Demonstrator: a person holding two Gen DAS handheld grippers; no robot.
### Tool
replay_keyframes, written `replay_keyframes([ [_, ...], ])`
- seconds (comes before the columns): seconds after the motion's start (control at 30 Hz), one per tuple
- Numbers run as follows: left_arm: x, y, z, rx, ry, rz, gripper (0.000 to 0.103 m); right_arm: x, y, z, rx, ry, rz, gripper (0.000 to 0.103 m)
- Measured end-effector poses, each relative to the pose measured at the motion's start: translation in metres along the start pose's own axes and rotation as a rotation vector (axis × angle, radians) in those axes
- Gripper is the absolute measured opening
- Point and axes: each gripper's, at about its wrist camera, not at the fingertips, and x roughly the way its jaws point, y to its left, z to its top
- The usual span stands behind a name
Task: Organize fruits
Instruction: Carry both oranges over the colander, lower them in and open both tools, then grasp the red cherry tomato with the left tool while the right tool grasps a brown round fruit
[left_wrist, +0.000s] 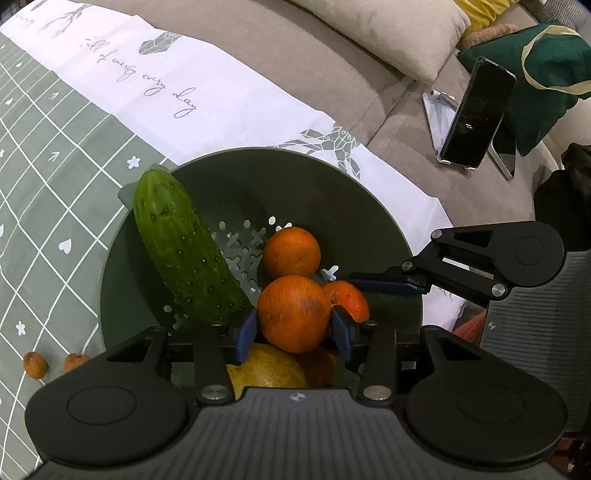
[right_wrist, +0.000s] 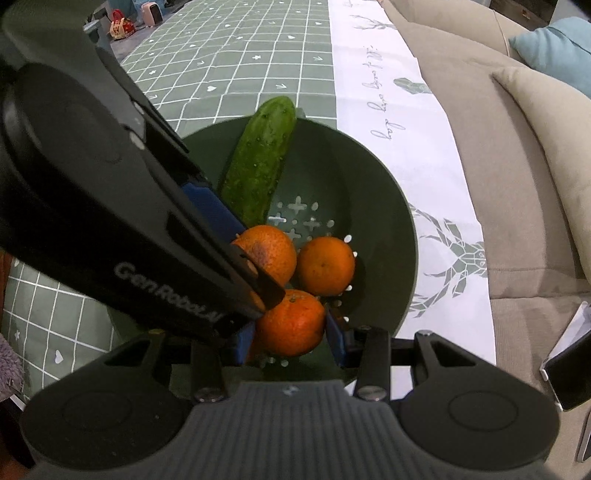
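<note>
Oranges, round with bright pitted skin, sit gathered in a dark green plastic colander bowl (left_wrist: 369, 206), and each gripper pinches one of them. The left gripper (left_wrist: 293, 326) has its blue-padded jaws pressed against both sides of a round orange with a dark blemish (left_wrist: 293, 314), held over the bowl's near side. The right gripper (right_wrist: 290, 332) likewise clamps a bright round orange (right_wrist: 290, 323) between its blue pads, just inside the bowl's near rim. A third loose round orange (left_wrist: 291, 252) rests on the perforated bowl floor, touching the gripped fruit. Beside them, a long bumpy green cucumber (left_wrist: 184, 247) leans tilted against the bowl wall, its tip poking above the rim. A yellow-green rounded fruit (left_wrist: 266, 371) lies below the left gripper. The bowl stands on a sage green grid-patterned tablecloth (left_wrist: 55, 184) with a white printed border. Two small brown nut-like fruits (left_wrist: 35, 364) lie on the cloth. Farther off, a black smartphone on a white stand (left_wrist: 476, 114) rests on a beige sofa (left_wrist: 295, 55).
</note>
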Motion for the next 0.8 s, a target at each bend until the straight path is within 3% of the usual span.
replay_keyframes([
  [0.3, -0.012, 0.001, -0.004, -0.007, -0.030, 0.001, 0.055, -0.011, 0.000, 0.003, 0.024, -0.014, -0.009, 0.040],
  [0.43, -0.033, -0.003, -0.010, 0.019, -0.081, 0.015, 0.056, -0.021, 0.004, 0.004, 0.057, -0.032, -0.023, 0.048],
  [0.8, -0.096, 0.012, -0.043, 0.041, -0.200, 0.087, 0.056, -0.052, 0.029, 0.007, 0.204, -0.095, -0.058, 0.052],
])
